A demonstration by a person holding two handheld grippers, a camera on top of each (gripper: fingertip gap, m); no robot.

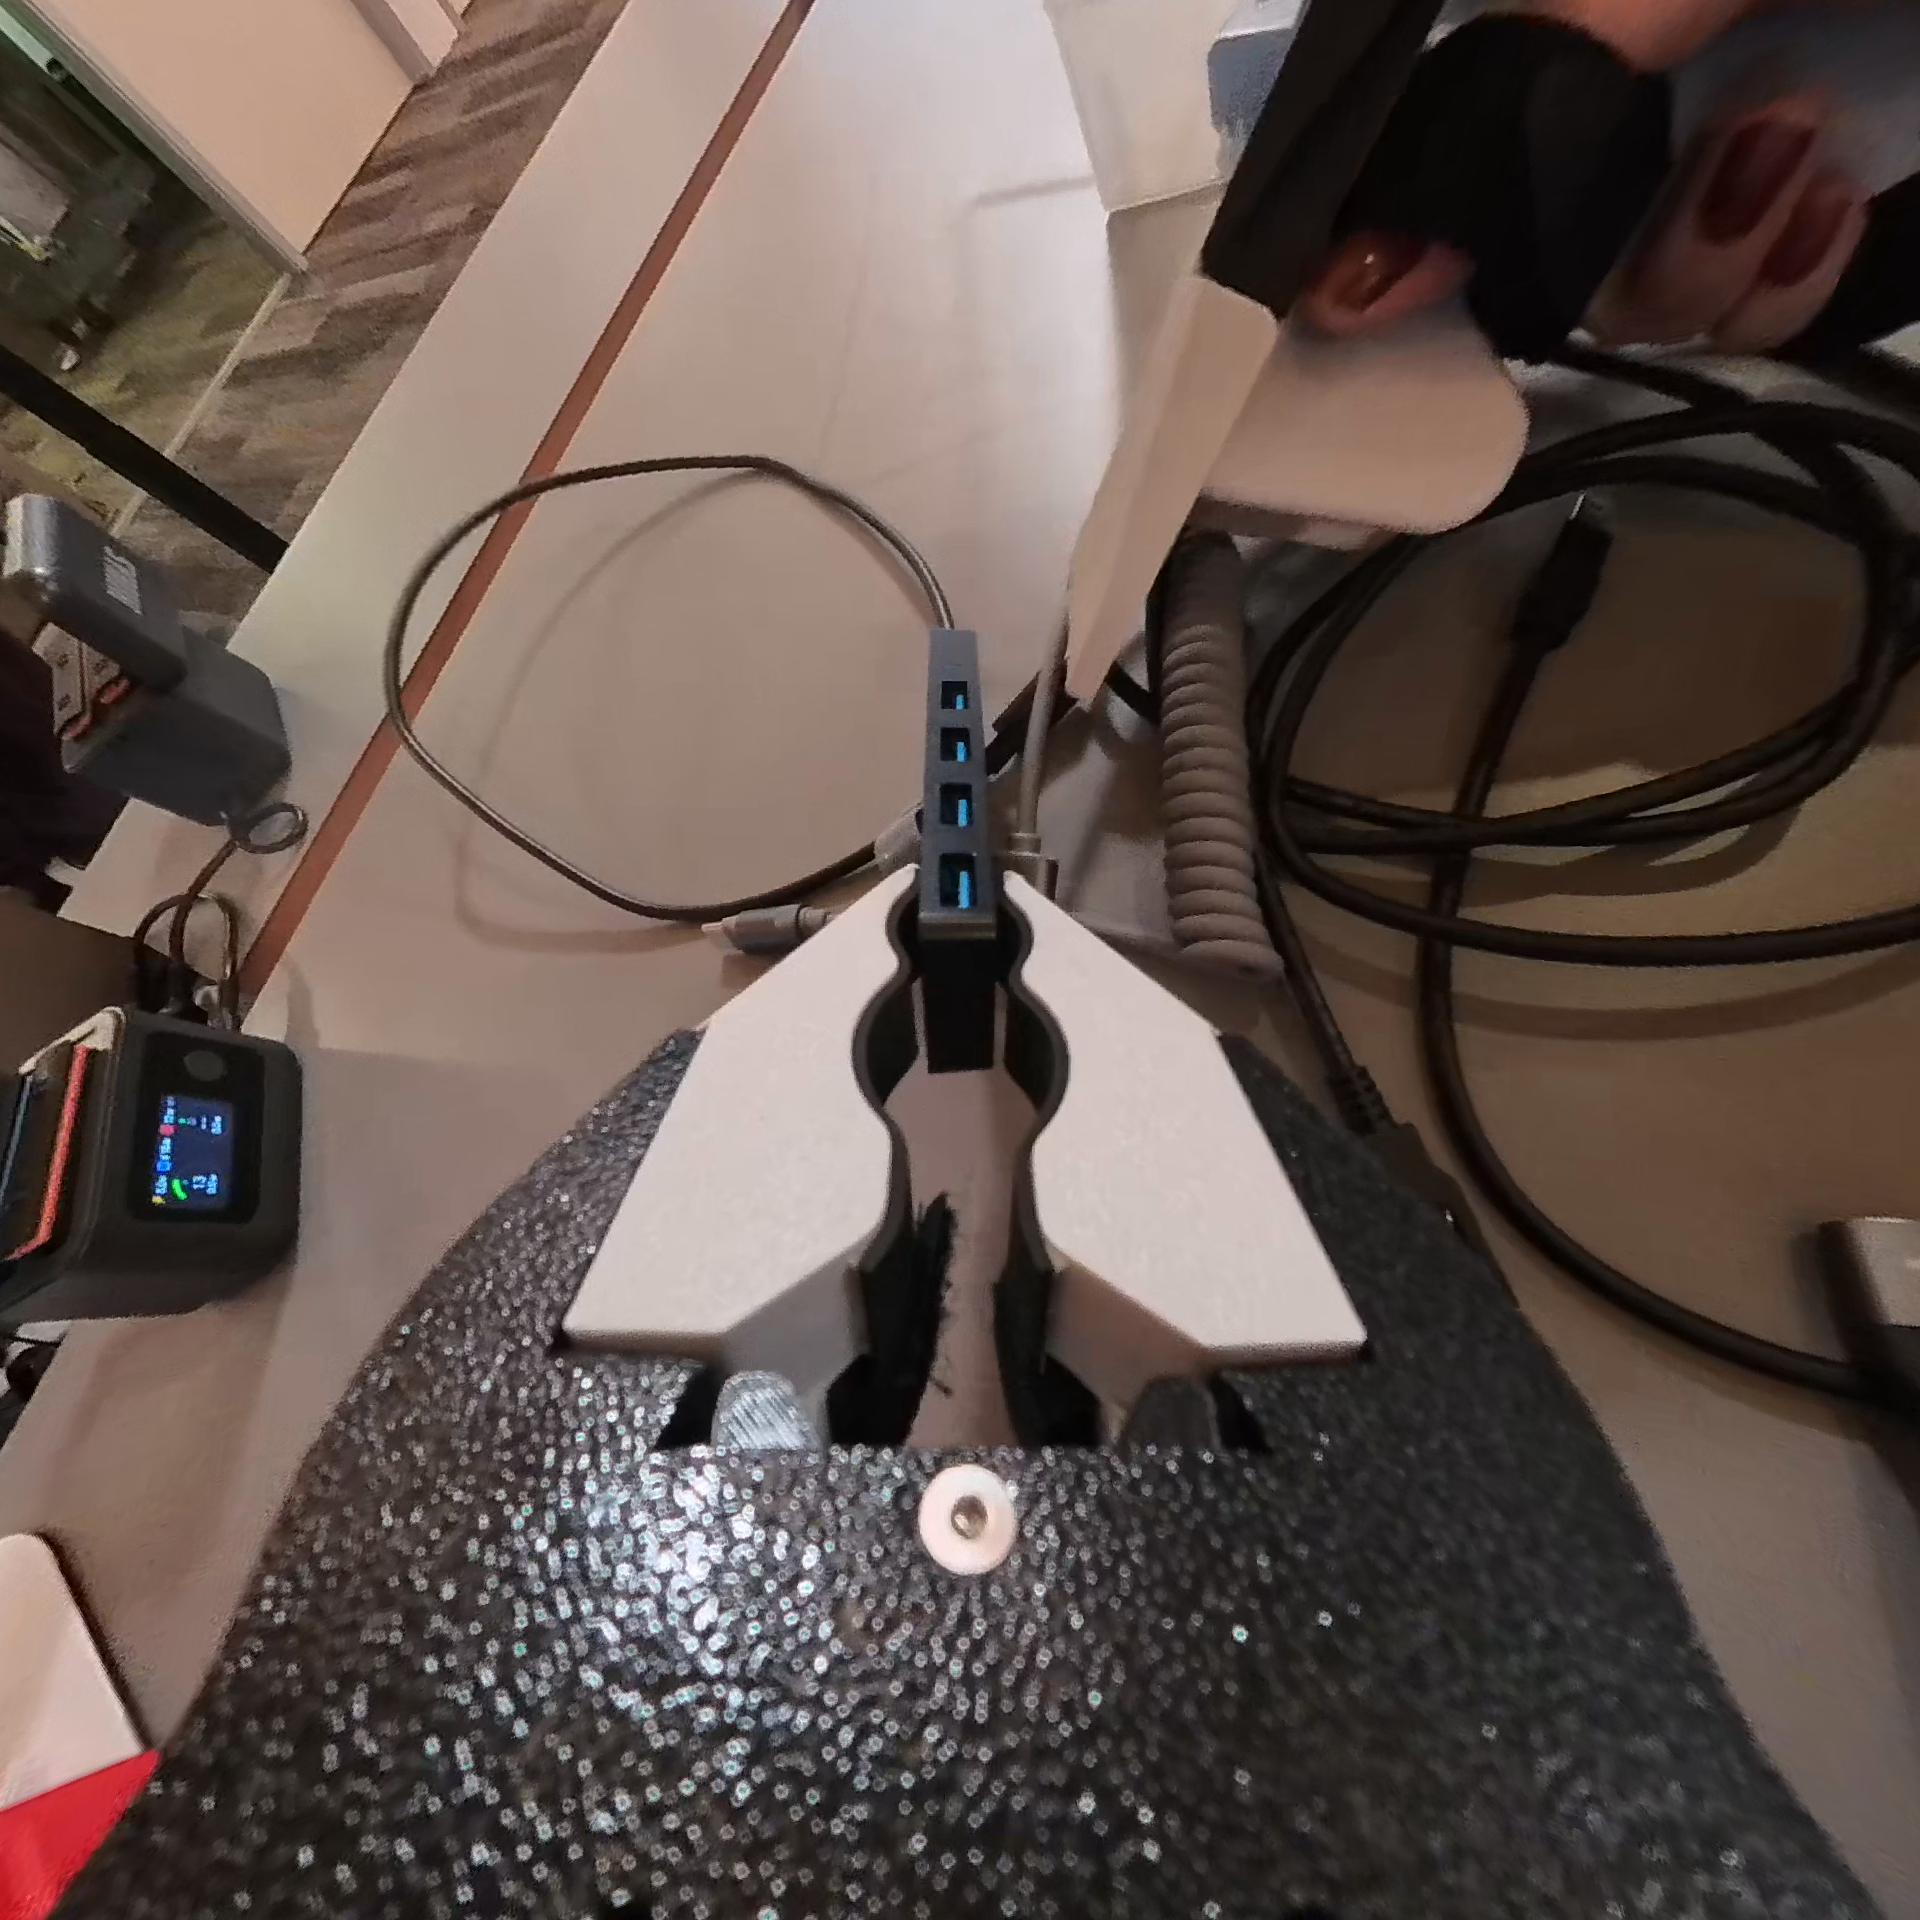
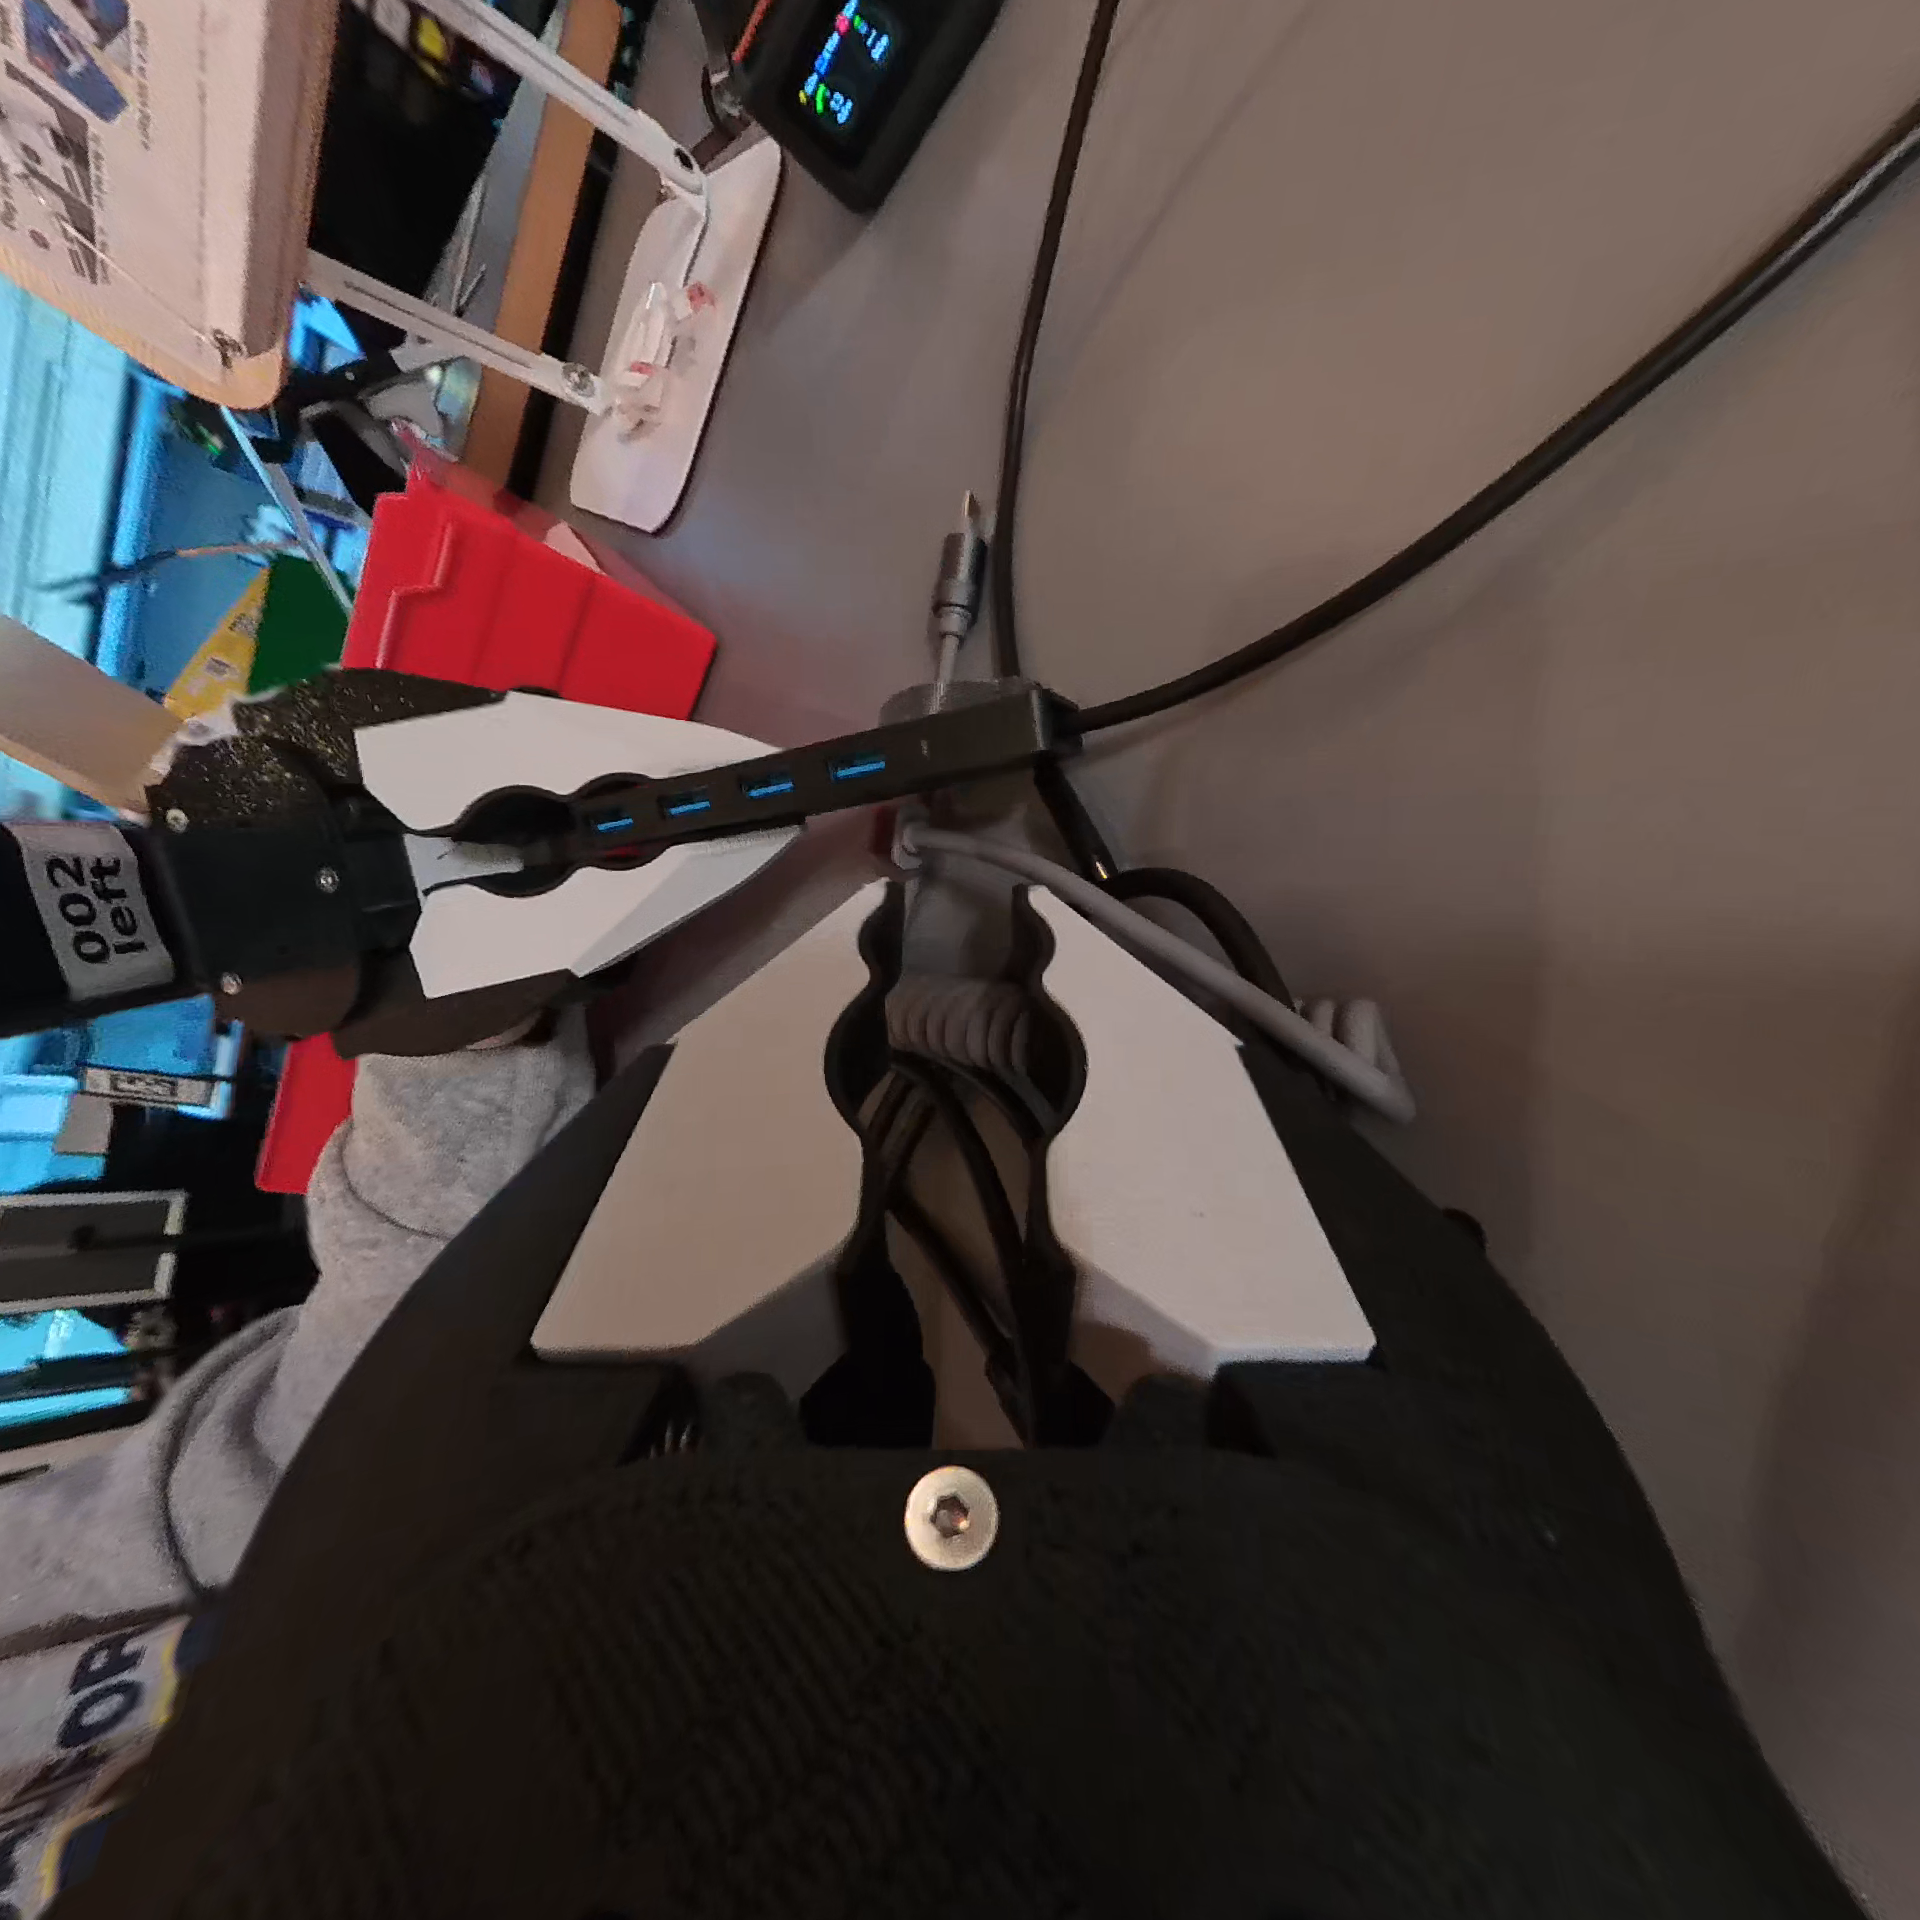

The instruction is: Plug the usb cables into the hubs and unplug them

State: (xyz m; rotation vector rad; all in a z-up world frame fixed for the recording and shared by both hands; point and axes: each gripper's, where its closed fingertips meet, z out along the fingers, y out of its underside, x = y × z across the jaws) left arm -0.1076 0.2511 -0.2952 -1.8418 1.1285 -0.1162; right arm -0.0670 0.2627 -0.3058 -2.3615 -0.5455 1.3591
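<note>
My left gripper [image 1: 958,914] is shut on the near end of a slim black USB hub [image 1: 961,790] with several blue ports and holds it just above the table. The hub's thin dark cable [image 1: 416,665] loops to the left. In the right wrist view the hub [image 2: 831,774] runs crosswise ahead, with the left gripper [image 2: 727,821] on its left end. My right gripper [image 2: 956,904] is shut on the grey plug [image 2: 951,920] of a coiled grey cable [image 2: 956,1013], just below the hub's far end. The right gripper's fingers [image 1: 1132,520] point down beside the hub.
Thick black cables [image 1: 1558,831] and a white cable [image 2: 1195,966] lie tangled at the right. A loose grey plug [image 2: 956,582] lies beyond the hub. Dark devices with lit screens [image 1: 187,1143] stand at the left, near the table edge [image 1: 582,416]. A red box [image 2: 520,623] is nearby. The tips of one gripper are about 5 cm away from the tips of the other.
</note>
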